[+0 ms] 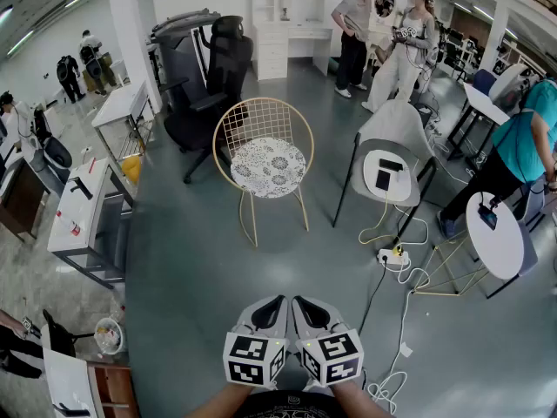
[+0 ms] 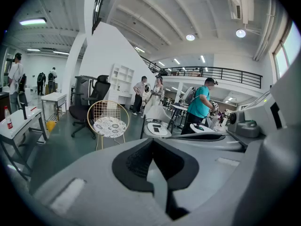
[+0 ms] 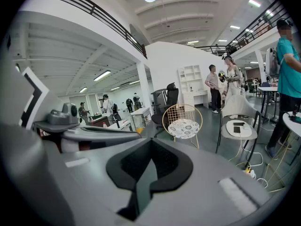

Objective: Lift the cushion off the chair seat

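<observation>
A round cushion with a black-and-white floral print (image 1: 267,166) lies on the seat of a gold wire chair (image 1: 246,123) standing mid-floor. The cushion (image 2: 109,125) and the cushion (image 3: 183,127) also show small and far off in the left and right gripper views. Both grippers are held side by side low at the front, well short of the chair. My left gripper (image 1: 269,306) is shut with nothing in it. My right gripper (image 1: 307,306) is shut and empty too. Neither touches the cushion.
A black office chair (image 1: 207,81) stands behind the gold one. A white chair (image 1: 389,159) with phones on it is at the right, with a power strip (image 1: 393,256) and cables on the floor. White tables (image 1: 87,207) line the left. Two people (image 1: 383,37) stand at the back.
</observation>
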Available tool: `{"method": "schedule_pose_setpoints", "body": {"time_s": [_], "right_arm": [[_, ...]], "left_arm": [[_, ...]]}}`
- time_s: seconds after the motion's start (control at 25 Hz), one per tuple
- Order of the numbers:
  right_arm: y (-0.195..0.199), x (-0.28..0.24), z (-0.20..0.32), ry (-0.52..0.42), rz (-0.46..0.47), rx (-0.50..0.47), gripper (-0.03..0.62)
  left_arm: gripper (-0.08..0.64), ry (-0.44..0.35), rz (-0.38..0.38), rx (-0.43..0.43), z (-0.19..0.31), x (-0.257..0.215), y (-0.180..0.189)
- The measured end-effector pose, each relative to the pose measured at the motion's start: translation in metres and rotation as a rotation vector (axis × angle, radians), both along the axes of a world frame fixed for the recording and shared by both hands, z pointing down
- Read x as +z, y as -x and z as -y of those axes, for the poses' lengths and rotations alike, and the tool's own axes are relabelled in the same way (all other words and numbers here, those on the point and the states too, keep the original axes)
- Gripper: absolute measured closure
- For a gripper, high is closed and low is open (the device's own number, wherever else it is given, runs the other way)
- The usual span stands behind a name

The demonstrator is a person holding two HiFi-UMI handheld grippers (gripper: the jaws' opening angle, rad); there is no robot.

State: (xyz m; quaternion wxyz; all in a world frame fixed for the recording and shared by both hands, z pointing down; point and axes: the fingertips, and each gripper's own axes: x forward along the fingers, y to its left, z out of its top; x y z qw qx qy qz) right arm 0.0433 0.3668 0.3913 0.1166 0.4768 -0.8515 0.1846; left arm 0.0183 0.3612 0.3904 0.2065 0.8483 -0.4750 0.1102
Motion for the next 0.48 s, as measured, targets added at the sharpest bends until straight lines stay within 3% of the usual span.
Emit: {"method": "schedule_pose_setpoints", "body": {"time_s": [0.48], "right_arm": [[0.026, 0.01, 0.014, 0.026, 0.01, 0.061, 0.597]], "left_arm": [[0.563, 0.021, -0.028, 0.042, 0.017, 0.009, 0.03]]}}
